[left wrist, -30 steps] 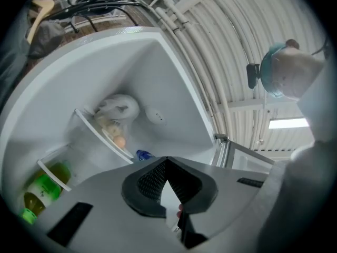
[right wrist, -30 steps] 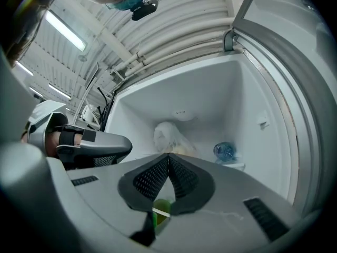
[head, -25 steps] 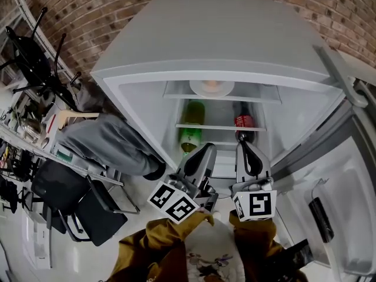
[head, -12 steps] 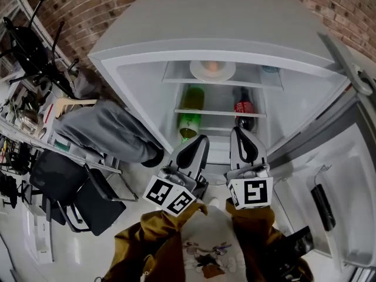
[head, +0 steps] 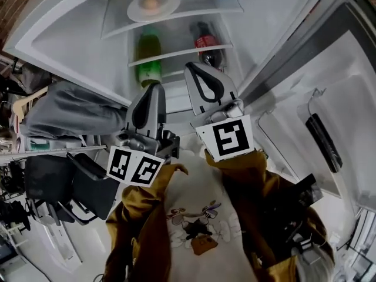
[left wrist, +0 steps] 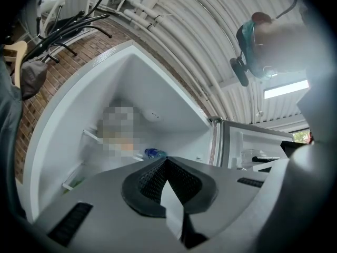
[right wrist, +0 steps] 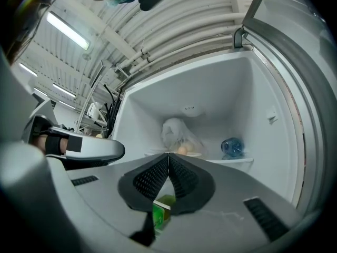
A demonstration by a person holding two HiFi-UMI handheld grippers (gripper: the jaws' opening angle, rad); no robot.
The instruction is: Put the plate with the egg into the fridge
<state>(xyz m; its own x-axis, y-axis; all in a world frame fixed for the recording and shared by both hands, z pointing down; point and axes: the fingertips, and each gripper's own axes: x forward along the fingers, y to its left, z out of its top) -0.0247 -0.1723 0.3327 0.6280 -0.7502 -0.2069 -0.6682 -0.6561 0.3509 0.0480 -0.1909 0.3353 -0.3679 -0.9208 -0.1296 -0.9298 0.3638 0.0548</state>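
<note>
A white plate point(head: 167, 3) with an egg point(head: 150, 3) on it rests on the top shelf of the open fridge point(head: 70, 22). Both grippers are held in front of the fridge, below that shelf and apart from the plate. My left gripper point(head: 154, 88) is shut and empty, its tips together point(left wrist: 166, 160). My right gripper point(head: 195, 68) is also shut with nothing in it point(right wrist: 168, 154). In the right gripper view the egg point(right wrist: 182, 150) and plate point(right wrist: 194, 154) lie just beyond the tips, in front of a clear plastic bag point(right wrist: 176, 133).
A green bottle point(head: 148, 57) and a cola bottle point(head: 205, 46) lie on the shelf below. A blue bottle point(right wrist: 231, 146) sits right of the plate. The fridge door point(head: 329, 87) stands open at the right, with a dark thing point(head: 323, 143) in its rack. A grey cloth point(head: 70, 113) and chairs point(head: 59, 187) are at the left.
The head view has swung, so the fridge shelves now sit higher and further left in the picture. Both grippers stay shut before the fridge; the left one has rolled a little.
</note>
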